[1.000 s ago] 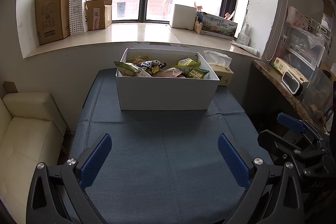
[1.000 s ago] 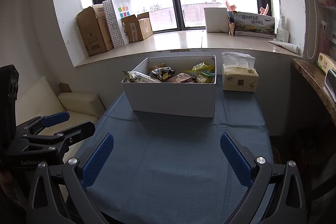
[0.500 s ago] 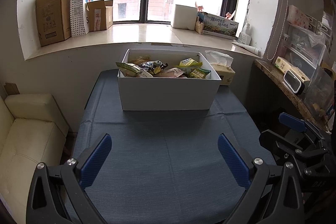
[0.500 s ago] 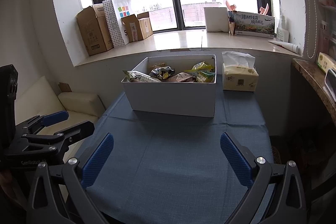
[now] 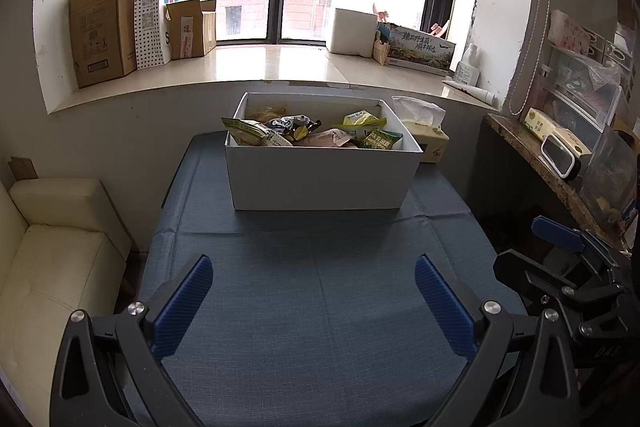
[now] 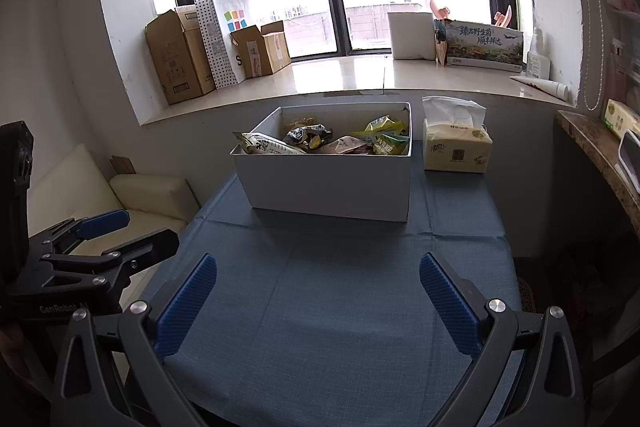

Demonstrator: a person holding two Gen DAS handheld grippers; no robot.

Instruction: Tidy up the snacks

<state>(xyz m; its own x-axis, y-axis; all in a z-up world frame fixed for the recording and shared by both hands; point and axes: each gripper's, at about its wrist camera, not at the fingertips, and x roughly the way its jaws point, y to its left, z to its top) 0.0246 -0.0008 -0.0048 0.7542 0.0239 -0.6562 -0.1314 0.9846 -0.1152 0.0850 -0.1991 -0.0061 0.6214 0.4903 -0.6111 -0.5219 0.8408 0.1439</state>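
**Snack box ahead of wide-open jaws**

The left gripper (image 5: 314, 301) and right gripper (image 6: 318, 301) both hover with jaws spread wide and empty. The white rectangular cardboard box (image 5: 320, 179) of crinkly snack packets (image 5: 308, 135) sits well ahead of them on the blue-cloth tabletop (image 5: 320, 287), its long axis crosswise to the jaws. Likely risks: a slick packet slipping from the pinch, or a jaw nudging the light box.

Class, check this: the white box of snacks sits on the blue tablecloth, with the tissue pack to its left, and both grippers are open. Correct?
Not quite. The tissue pack stands to the right of the white box, as the right wrist view shows. The rest holds: blue tablecloth, left gripper and right gripper open.
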